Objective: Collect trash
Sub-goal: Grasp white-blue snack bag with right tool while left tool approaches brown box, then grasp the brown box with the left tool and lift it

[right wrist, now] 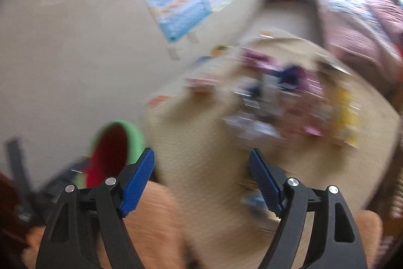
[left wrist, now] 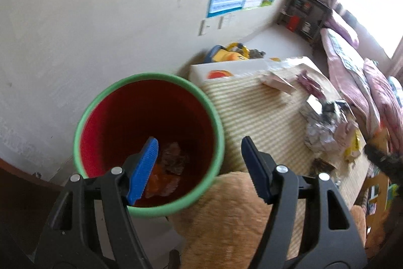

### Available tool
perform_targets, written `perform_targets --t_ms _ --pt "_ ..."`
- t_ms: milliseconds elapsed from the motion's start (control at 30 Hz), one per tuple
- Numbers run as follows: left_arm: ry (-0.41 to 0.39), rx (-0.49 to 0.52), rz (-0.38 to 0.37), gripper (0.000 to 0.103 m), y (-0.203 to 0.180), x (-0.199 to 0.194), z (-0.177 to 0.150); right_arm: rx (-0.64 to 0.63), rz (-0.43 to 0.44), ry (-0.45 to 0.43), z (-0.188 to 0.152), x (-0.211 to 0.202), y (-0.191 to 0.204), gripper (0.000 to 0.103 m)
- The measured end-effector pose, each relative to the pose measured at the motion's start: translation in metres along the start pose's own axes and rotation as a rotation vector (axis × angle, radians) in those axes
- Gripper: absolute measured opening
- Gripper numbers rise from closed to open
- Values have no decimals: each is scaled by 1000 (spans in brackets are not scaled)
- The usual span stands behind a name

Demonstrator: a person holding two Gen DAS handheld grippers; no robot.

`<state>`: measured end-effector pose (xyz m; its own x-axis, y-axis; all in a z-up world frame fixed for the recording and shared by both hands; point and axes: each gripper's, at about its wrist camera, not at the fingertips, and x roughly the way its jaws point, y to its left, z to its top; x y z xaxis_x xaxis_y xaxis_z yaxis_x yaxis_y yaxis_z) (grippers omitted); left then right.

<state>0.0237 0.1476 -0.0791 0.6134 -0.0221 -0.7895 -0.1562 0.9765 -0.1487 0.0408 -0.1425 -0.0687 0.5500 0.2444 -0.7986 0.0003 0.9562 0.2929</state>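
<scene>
Ahead and to the right of the left gripper [left wrist: 199, 168], a desk [left wrist: 252, 112] covered in a striped woven mat carries scattered trash: crumpled silver foil [left wrist: 320, 135], a yellow wrapper [left wrist: 354, 148], pink packets [left wrist: 309, 85] and a flat box [left wrist: 277, 82] at its far edge.

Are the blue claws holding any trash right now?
No. The left gripper and the right gripper are both open and empty; some trash already lies in the red bin.

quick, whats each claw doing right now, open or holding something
Left claw: open, empty, above the bin.
Right claw: open, empty, facing the blurred trash pile.
</scene>
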Motion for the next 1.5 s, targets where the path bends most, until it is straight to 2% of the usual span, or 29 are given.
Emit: perform_targets --t_ms 100,200,367,467,500,533,567,667,767,833,967,1033,1233,1400,1500 --pt "8 50 -19 65 -25 0 -4 91 -52 65 -17 13 -42 75" --pt "18 99 -44 65 -48 -2 -9 123 -78 129 -29 32 -62 75" --pt "34 155 -69 65 -76 -5 -15 138 -35 250 -48 69 -72 76" --pt "39 181 -68 65 -88 -5 -18 136 -9 270 -58 76 -76 74" --pt "40 189 -67 65 -93 -5 -19 131 -3 257 -58 74 -78 71" --pt "42 196 -67 65 -97 -4 -20 131 24 253 -58 72 -79 46" --pt "48 204 -68 65 -102 -3 -20 145 56 262 -60 70 -82 36" --pt "81 214 -92 65 -116 3 -24 195 92 246 -61 58 -93 34" --pt "108 230 -123 65 -134 10 -29 247 109 181 -58 34 -108 33" --pt "122 246 -136 65 -148 15 -34 246 72 117 -50 20 -118 33" --pt "190 259 -173 65 -181 38 -46 240 -68 0 -53 -5 -141 33" --pt "228 223 -184 65 -191 51 -49 286 -77 -20 -56 -7 -154 33" --pt "254 69 -126 66 -220 83 -51 308 -63 -39 -63 -2 -163 33" --pt "259 -19 -27 69 -234 109 -50 291 -61 -73 -63 -7 -164 33" --pt "300 -54 17 72 -237 120 -54 290 -53 -76 -62 -5 -165 33"
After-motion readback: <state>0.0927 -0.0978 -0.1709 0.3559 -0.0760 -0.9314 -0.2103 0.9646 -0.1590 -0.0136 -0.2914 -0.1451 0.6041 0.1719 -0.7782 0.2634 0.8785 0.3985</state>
